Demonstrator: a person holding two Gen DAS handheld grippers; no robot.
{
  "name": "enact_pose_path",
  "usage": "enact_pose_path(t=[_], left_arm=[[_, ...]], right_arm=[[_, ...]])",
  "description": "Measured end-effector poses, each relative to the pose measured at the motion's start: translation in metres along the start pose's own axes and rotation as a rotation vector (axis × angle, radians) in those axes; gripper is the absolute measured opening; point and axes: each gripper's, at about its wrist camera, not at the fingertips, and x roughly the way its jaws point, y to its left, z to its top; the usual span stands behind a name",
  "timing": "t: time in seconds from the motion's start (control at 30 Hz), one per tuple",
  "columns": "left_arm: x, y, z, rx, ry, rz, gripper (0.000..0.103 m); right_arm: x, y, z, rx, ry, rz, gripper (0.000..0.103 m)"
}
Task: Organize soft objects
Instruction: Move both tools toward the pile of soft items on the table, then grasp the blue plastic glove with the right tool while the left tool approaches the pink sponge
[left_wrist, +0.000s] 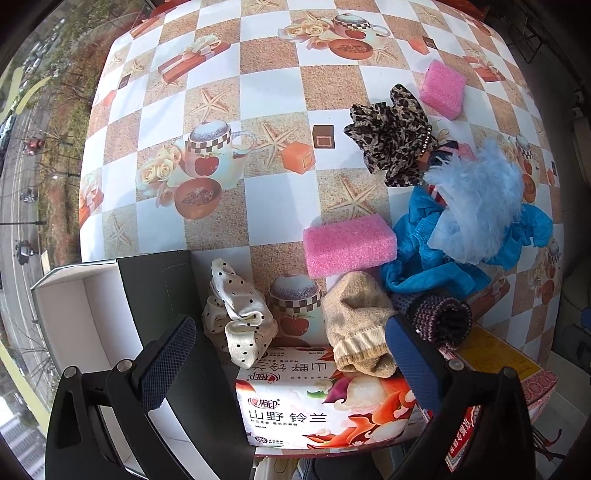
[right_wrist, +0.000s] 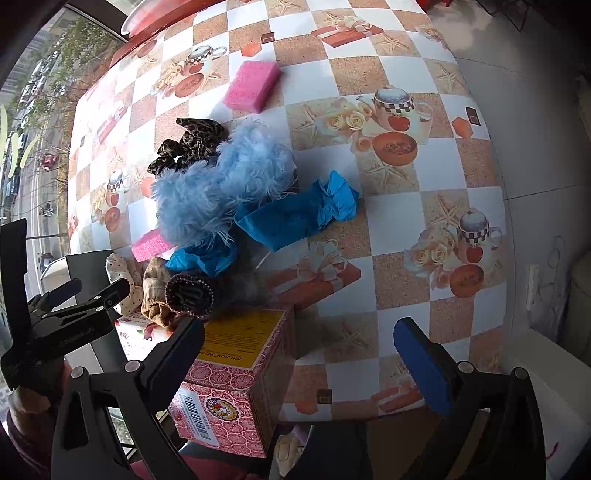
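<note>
Your soft things sit in a pile on the checked table (left_wrist: 258, 92): a beige sock (left_wrist: 356, 325) on the tissue pack (left_wrist: 325, 406), a dotted sock (left_wrist: 236, 317) beside it, a pink sponge (left_wrist: 349, 245) behind. Your left tongs (left_wrist: 291, 362) and right tongs (right_wrist: 299, 350) are both wide and hold nothing.

We note a table (left_wrist: 258, 96) under a checkered printed cloth, a window (right_wrist: 33, 122) overlooking a street, and grey floor (right_wrist: 517, 110).
</note>
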Motion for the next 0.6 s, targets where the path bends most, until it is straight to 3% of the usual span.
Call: enact_pose_path(t=[0.6], left_arm=[[0.048, -0.008, 0.018, 0.089, 0.049, 0.039, 0.103]], right_arm=[[0.027, -0.003, 0.013, 0.001, 0.04, -0.009, 0.103]])
